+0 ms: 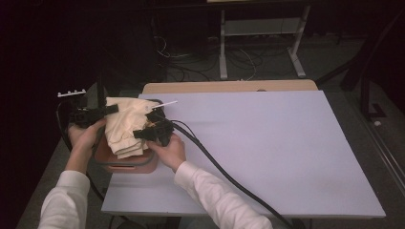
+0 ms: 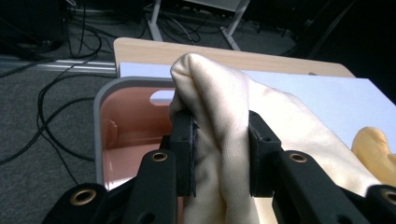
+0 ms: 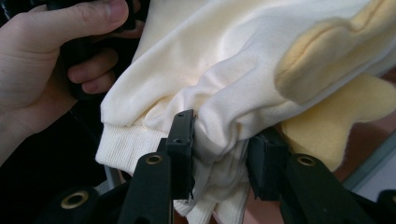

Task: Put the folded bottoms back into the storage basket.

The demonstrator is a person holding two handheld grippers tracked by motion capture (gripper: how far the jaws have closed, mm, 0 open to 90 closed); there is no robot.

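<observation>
I am pinching a fold of the cream sweatshirt (image 2: 219,126) between the left gripper (image 2: 219,154) jaws, directly above the pink bin (image 2: 126,121). My right gripper (image 3: 222,149) is clamping bunched cloth beside the ribbed cuff (image 3: 123,144), over the bin's near edge. The garment is draping across the bin, which is sitting at the left edge of the white tabletop (image 1: 267,143).
</observation>
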